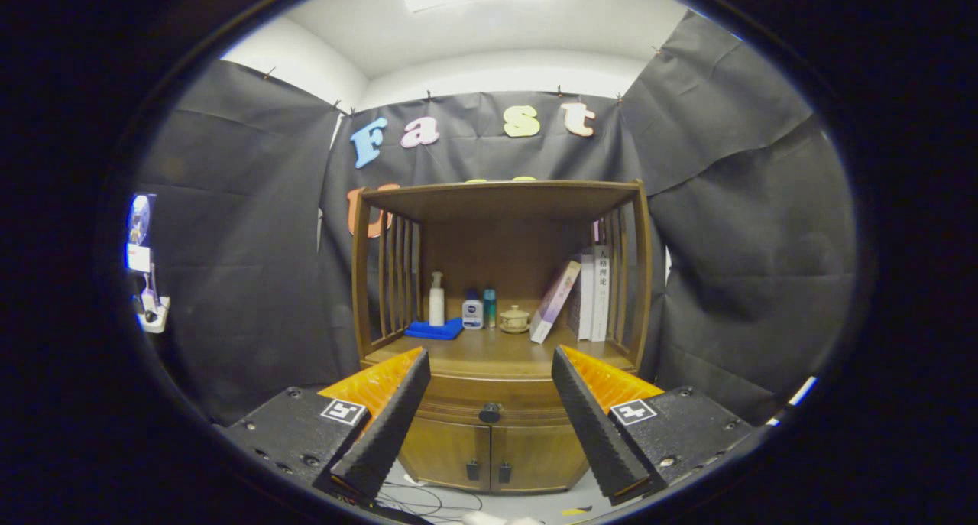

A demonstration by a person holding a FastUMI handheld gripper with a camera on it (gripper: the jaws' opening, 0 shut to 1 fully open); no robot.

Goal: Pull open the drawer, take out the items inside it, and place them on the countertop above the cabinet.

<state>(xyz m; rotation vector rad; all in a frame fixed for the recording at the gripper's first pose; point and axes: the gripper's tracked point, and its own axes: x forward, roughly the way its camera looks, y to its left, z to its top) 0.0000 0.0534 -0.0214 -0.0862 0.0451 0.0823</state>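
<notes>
- Gripper (489, 364) has its fingers spread wide, nothing held between them; it sits back from the brown wooden cabinet (367, 280), not touching it.
- Closed curved-front wooden drawer (458, 412) lies just under the wooden countertop (489, 353), with a small dark round knob (490, 413) at its middle, seen between the fingers and beyond them.
- Step in hand, as I judge it: approach and grab the knob; the drawer is not yet open, so the items inside are hidden.
- To do it well: keep the knob centred between the fingers, go straight in and level, close only once both fingers flank the knob.
- Pull straight back along the drawer's line; an angled pull could slip off the small knob or jam the drawer.
- Two small dark handles (489, 471) on the lower doors sit below the knob; don't aim for those.
- Countertop already holds a folded blue cloth (434, 328), white pump bottle (436, 299), small bottles, lidded cup and leaning books (584, 292) at the back; the front strip looks free for placing.
</notes>
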